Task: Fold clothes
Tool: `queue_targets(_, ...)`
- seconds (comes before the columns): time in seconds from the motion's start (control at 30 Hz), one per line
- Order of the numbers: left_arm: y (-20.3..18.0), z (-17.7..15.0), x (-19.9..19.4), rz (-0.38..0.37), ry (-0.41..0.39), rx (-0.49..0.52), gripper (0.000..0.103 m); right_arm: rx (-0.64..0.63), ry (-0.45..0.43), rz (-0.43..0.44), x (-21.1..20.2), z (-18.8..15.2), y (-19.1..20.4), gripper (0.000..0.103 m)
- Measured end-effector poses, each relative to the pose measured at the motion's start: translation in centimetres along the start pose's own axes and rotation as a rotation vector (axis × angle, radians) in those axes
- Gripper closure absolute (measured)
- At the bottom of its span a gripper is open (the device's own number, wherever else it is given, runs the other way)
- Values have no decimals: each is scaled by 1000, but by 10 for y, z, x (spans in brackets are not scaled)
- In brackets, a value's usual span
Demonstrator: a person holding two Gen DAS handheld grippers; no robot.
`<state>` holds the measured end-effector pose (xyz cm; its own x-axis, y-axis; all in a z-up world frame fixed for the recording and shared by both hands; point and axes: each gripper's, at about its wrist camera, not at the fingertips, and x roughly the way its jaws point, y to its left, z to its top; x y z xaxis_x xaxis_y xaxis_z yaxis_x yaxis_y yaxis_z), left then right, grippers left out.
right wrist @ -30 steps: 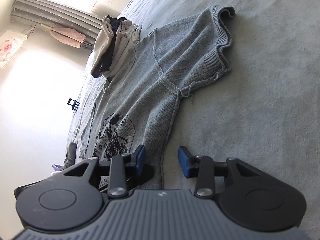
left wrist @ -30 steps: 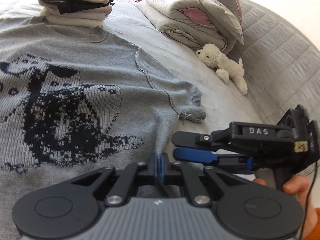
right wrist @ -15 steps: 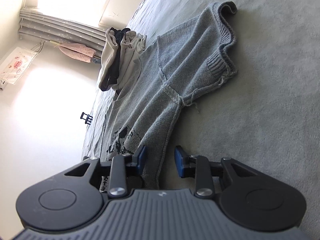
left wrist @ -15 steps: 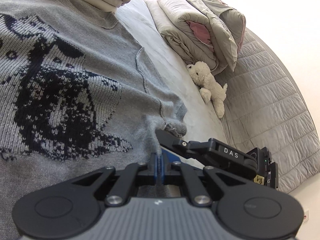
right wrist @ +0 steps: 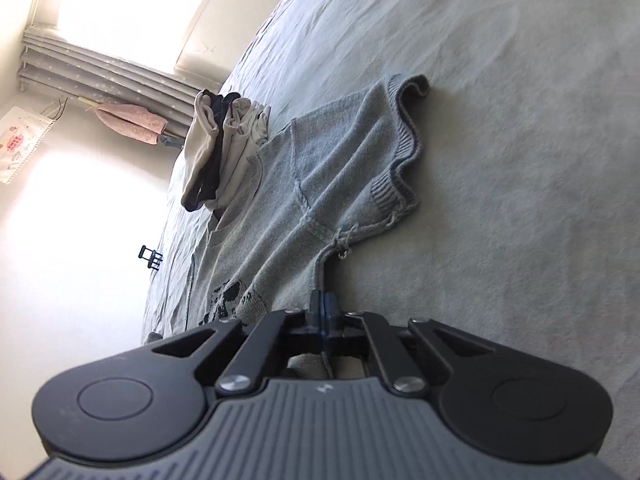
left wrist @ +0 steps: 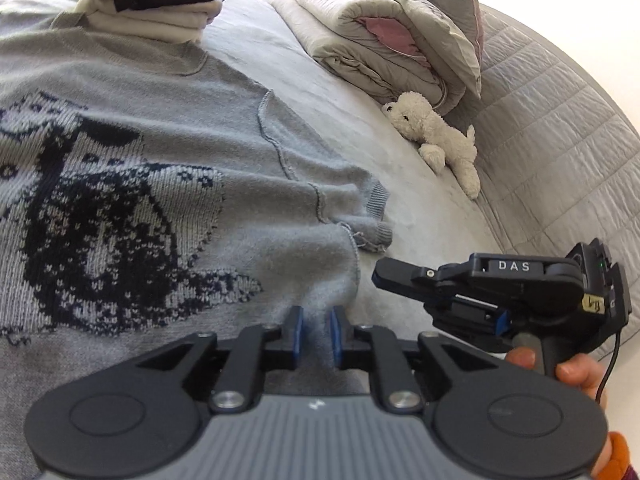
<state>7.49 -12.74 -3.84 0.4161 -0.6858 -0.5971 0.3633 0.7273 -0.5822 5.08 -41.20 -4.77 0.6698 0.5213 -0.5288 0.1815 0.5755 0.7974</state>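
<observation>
Bedding fills the room's middle: a grey bed (right wrist: 500, 160) with a rolled duvet (left wrist: 392, 36) at one o'clock in the left wrist view and a small plush dog (left wrist: 436, 140) just beside it. Spread flat across the bed lies the grey sweater (left wrist: 160, 168), knitted picture up, short sleeve (right wrist: 384, 152) still out to the side, so it is not folded as it lies. A stack of folded clothes (left wrist: 156, 4) sits at eleven o'clock, touching the collar; that part looks done. The right gripper (right wrist: 324, 312) has its fingers pressed together on the sweater's side edge. The left gripper (left wrist: 316, 334) has fingers slightly spread, fabric bunched between them, seemingly not clamped.
</observation>
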Motion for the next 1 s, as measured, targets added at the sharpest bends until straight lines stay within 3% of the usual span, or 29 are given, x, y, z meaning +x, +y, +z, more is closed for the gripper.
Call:
queue_targets(0.1, -14, 0, -8, 34, -11, 69, 77, 6, -30, -37, -13, 6, -2, 101)
queue_targets(0.17, -24, 0, -12, 54, 4, 107, 73, -2, -32, -51, -17, 7, -1, 91)
queue_targets(0.27, -38, -6, -10, 96, 59, 144, 67, -22, -18, -71, -18, 5, 4, 86)
queue_targets(0.3, -43, -11, -10, 116, 78, 161, 66, -30, -12, -86, -18, 4, 7, 81)
queue_targets(0.33, -47, -16, -10, 135, 96, 178, 65, -39, -7, -111, -19, 1, 11, 56)
queue_targets(0.37, -51, -23, -9, 152, 107, 196, 65, -48, -2, -136, -20, -1, 14, 43)
queue_targets(0.53, -52, -48, -11, 186, 105, 209, 71, -95, 59, -154, -21, -21, 30, 43)
queue_targets(0.6, -45, -50, -16, 182, 83, 173, 95, -87, 77, -143, -20, -29, 31, 43)
queue_targets(0.67, -38, -52, -20, 176, 62, 134, 97, -74, 92, -132, -17, -36, 30, 43)
queue_targets(0.83, 10, -56, -34, 15, 37, -149, 98, -49, 132, -103, -9, -52, 29, 43)
queue_targets(1.0, 43, -70, -41, -118, 19, -339, 98, -45, 154, -66, 6, -64, 28, 55)
